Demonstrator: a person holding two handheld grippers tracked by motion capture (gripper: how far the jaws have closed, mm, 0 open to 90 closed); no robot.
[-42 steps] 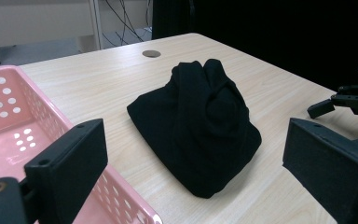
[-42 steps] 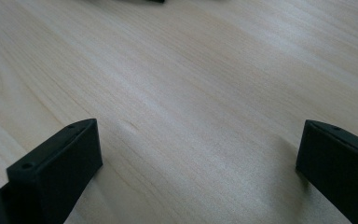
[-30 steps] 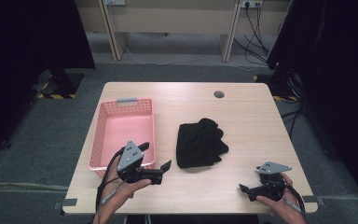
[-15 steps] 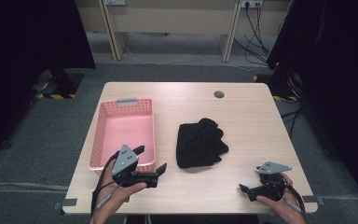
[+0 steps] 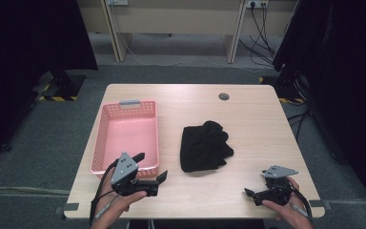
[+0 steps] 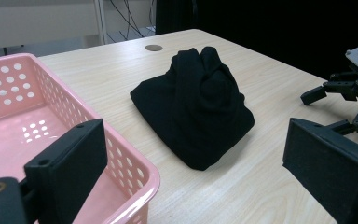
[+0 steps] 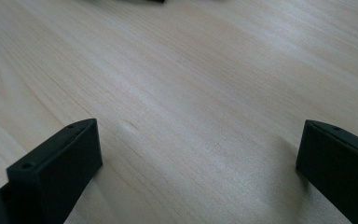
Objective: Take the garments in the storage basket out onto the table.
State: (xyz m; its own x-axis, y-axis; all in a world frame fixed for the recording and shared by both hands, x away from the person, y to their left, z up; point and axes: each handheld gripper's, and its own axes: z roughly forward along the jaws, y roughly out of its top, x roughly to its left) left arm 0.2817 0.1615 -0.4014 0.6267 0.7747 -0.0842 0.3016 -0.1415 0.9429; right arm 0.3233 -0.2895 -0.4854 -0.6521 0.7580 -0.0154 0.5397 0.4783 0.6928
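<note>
the table (image 5: 267, 124) is the biggest thing in front of me, pale wood, with the pink basket (image 5: 106, 129) sitting on its left half, nothing in it. just right of the basket, near the middle of the table, lies the black cloth (image 5: 204, 145), folded into a loose bundle with a bunched knot at its far end. i judge it light, soft and floppy, not slippery and not fragile; it will sag and may unfold if i lift it by one layer. i'd pinch the thick bunched part at the far end, or the folded near edge, through all the layers.

my left gripper (image 5: 163, 176) hangs at the near left, beside the basket's near corner, jaws spread wide and holding nothing, pointed toward the cloth. my right gripper (image 5: 249, 193) sits low at the near right, jaws wide apart over bare wood, holding nothing.
</note>
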